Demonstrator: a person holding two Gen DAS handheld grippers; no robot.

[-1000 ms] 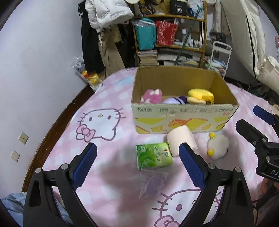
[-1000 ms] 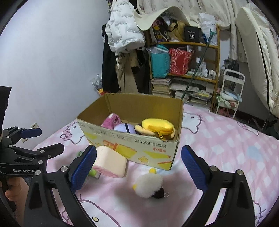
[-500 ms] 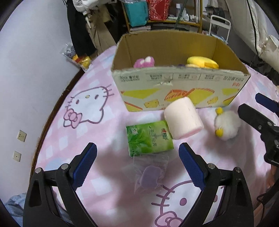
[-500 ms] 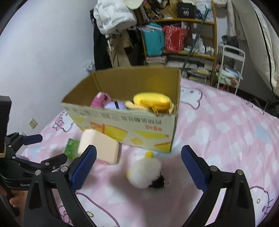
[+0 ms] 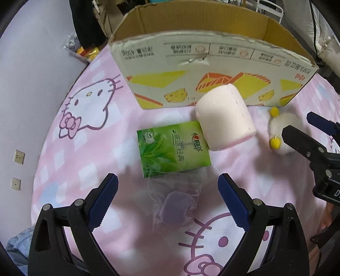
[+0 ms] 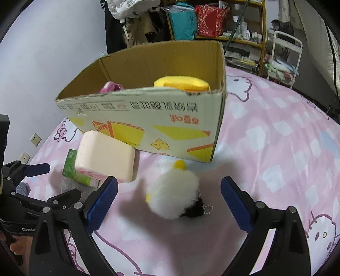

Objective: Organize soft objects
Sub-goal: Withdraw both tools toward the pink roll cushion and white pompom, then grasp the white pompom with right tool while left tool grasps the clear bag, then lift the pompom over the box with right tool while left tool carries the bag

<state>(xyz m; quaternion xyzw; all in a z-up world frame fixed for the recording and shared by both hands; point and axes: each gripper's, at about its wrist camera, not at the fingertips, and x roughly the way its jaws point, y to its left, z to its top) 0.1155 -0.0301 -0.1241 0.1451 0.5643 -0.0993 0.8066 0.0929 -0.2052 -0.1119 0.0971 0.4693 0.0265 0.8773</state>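
- Left gripper [image 5: 167,192] spread wide, blue pads apart, nothing pinched; aimed down at the pink cat-print bedspread [image 5: 89,161].
- Between those pads, at 6 o'clock in the left wrist view: a clear plastic bag with a purple item inside [image 5: 176,207], lying flat on the bedspread.
- Just above the bag, near centre: a green tissue pack [image 5: 173,150], flat, its lower edge touching or overlapping the bag.
- At 1 o'clock from the tissue pack: a pale pink foam block [image 5: 225,122], resting against the pack's upper right corner and just in front of the cardboard box [image 5: 191,63].
- Right gripper [image 6: 167,192] also spread wide, holding nothing; seen at 3 o'clock in the left wrist view.
- Between the right gripper's pads, slightly ahead: a white fluffy toy with yellow pom-poms [image 6: 174,194], a dark patch and a bead chain on its near side, lying on the bedspread at 6 o'clock from the box.
- Box open on top; inside, a yellow plush [image 6: 182,83] toward the right end and a pink plush [image 6: 111,87] toward the left.
- At 12 o'clock beyond the bed: a cluttered shelf [image 6: 233,31] and hanging clothes [image 6: 131,12].
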